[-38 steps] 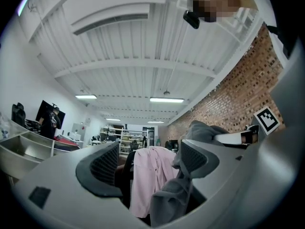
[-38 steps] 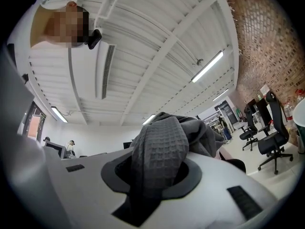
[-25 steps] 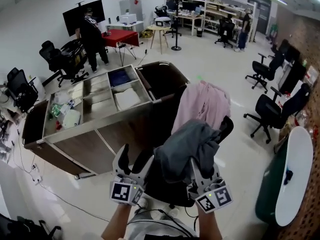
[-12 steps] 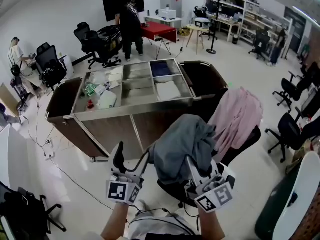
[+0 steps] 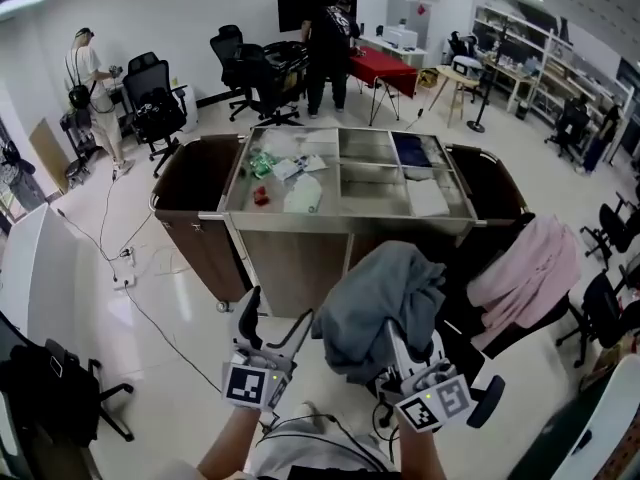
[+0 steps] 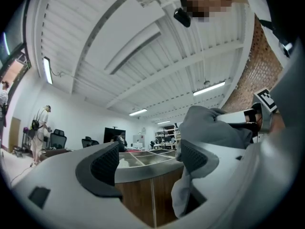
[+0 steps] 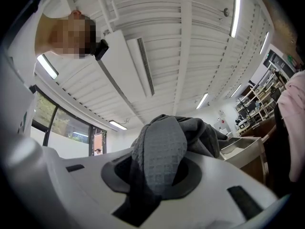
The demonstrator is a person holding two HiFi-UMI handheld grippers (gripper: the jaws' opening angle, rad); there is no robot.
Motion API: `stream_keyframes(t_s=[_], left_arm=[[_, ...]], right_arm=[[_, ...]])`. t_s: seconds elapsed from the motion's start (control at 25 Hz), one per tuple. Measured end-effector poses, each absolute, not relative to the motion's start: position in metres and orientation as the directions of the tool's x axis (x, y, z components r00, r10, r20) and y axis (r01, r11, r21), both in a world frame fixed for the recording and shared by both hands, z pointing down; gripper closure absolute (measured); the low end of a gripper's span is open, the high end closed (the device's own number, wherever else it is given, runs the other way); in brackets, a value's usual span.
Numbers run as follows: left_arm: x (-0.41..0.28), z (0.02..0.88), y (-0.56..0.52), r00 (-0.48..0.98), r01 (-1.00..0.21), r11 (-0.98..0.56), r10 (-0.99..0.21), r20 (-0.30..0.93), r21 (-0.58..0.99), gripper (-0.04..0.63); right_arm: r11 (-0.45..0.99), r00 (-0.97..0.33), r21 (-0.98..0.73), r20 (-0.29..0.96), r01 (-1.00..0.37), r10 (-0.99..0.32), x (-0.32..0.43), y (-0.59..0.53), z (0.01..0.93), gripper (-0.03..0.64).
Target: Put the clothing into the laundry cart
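My right gripper (image 5: 408, 353) is shut on a grey waffle-knit garment (image 5: 385, 298), which bunches up over its jaws and hides the fingertips. In the right gripper view the grey garment (image 7: 162, 151) is pinched between the pads of my right gripper (image 7: 159, 171). My left gripper (image 5: 275, 320) stands open and bare beside it, and in its own view the left gripper (image 6: 150, 159) has the grey garment (image 6: 209, 128) hanging just to its right. The laundry cart (image 5: 345, 223) stands straight ahead, with a dark brown bag (image 5: 195, 178) at its left end and another brown bag (image 5: 492, 183) at its right end.
A pink garment (image 5: 530, 268) lies draped over a black office chair at the right. The cart's steel top holds trays with small items (image 5: 285, 173). Cables (image 5: 130, 268) run over the floor at the left. People and office chairs (image 5: 150, 98) stand behind the cart.
The view has swung left, so the cart now lies straight ahead and the chair with the pink garment has slid to the right. The right gripper still holds the grey garment.
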State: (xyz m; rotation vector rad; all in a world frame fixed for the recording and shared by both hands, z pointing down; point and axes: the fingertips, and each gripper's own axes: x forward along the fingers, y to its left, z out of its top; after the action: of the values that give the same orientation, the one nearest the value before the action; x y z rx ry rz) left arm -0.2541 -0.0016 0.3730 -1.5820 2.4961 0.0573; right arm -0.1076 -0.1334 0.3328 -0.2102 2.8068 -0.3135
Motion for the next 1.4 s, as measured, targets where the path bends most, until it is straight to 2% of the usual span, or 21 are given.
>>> stream_keyframes(t_s=[0.16, 0.32, 0.64, 0.8, 1.24, 1.4], left_arm=[[-0.298, 0.374, 0.039, -0.459, -0.878, 0.475, -0.87, -0.181, -0.057, 0.201], [-0.331, 0.375, 0.085, -0.545, -0.833, 0.554, -0.817, -0.189, 0.004, 0.201], [-0.4, 0.361, 0.16, -0.72, -0.678, 0.735, -0.656, -0.226, 0.027, 0.201], [-0.433, 0.368, 0.183, -0.795, -0.571, 0.821, -0.558, -0.237, -0.02, 0.201], [-0.502, 0.358, 0.201, -0.917, -0.315, 0.949, -0.306, -0.256, -0.004, 0.201], [-0.515, 0.35, 0.197, -0.932, -0.277, 0.961, -0.267, -0.246, 0.004, 0.201]], right_arm=[[0.97, -0.948, -0.236, -0.289, -0.063, -0.132, -0.162, -0.105, 0.331, 0.495], [0.972, -0.957, -0.232, -0.287, 0.036, -0.033, -0.212, -0.071, 0.333, 0.495], [0.935, -0.925, -0.209, -0.316, 0.286, 0.212, -0.314, -0.015, 0.319, 0.495], [0.89, -0.892, -0.222, -0.32, 0.398, 0.319, -0.369, -0.004, 0.328, 0.495], [0.744, -0.765, -0.216, -0.323, 0.632, 0.557, -0.491, 0.006, 0.322, 0.495], [0.698, -0.728, -0.225, -0.321, 0.68, 0.606, -0.519, 0.015, 0.325, 0.495]])
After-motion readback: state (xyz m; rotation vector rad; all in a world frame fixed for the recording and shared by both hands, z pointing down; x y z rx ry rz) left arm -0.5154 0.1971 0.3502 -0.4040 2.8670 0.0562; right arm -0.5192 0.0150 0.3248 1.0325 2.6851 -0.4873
